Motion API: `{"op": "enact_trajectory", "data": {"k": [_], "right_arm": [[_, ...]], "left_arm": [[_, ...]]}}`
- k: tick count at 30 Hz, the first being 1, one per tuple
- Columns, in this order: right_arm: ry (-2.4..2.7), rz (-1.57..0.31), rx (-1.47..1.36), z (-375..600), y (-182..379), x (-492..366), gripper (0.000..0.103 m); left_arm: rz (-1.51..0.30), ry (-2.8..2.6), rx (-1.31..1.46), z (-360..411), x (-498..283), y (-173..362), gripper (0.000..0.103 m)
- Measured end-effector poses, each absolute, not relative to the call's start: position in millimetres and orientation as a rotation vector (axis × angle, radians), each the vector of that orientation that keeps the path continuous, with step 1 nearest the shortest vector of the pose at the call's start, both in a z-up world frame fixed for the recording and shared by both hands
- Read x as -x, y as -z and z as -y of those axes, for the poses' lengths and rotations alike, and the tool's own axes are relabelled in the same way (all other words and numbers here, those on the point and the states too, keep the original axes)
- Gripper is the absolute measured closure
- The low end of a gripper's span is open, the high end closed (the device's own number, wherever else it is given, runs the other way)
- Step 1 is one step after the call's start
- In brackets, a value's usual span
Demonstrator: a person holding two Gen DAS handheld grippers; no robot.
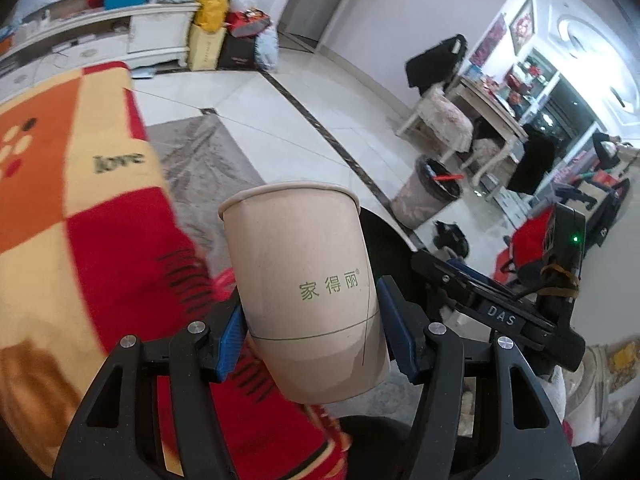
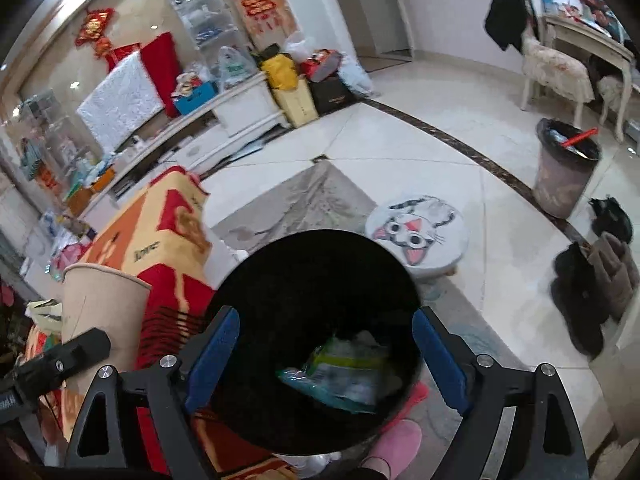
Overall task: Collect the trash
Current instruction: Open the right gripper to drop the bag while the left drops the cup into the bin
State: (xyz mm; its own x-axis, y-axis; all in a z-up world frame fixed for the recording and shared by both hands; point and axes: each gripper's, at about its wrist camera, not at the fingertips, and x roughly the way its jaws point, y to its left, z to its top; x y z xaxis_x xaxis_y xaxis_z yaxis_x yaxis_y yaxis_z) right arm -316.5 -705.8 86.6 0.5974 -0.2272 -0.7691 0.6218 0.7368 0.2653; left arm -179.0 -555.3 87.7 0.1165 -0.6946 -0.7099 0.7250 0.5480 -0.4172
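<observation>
The left gripper (image 1: 310,344) is pinching a paper cup (image 1: 308,292) low on its wall, blue pads pressed on either side, the cup standing nearly upright with a slight lean and its rolled rim uppermost. The right gripper (image 2: 326,354) hangs spread and empty over the black bin (image 2: 320,280), its jaws wide apart with nothing between them; a crumpled green-and-clear plastic wrapper (image 2: 344,376) already lies inside. The step in hand looks like carrying the cup across to that bin, which from the right wrist view sits just beside the cup (image 2: 100,304). To do it well, keep the squeeze light (thin kraft paper buckles easily), bring the cup over the middle of the round dark mouth, and only then let the pads part. The cup is matt, tan and tapered, with green printed characters; the blanket (image 1: 80,220) beside it is fuzzy, checked red, orange and cream
</observation>
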Motion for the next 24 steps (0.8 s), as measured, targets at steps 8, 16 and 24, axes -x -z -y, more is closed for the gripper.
{"op": "enact_trajectory", "data": {"k": [8, 16, 24], "right_arm": [[0.548, -0.776, -0.568, 714.2, -87.7, 325.8, 0.017], [0.491, -0.803, -0.565, 697.6, -78.6, 312.4, 0.017], [0.413, -0.848, -0.534, 662.0, -69.1, 289.4, 0.017]], "left_arm": [[-1.102, 1.126, 0.0, 582.2, 173.9, -65.2, 0.029], [-1.071, 1.046, -0.06, 561.0, 174.1, -68.7, 0.029], [-1.003, 0.893, -0.111, 514.4, 170.4, -71.1, 0.029]]}}
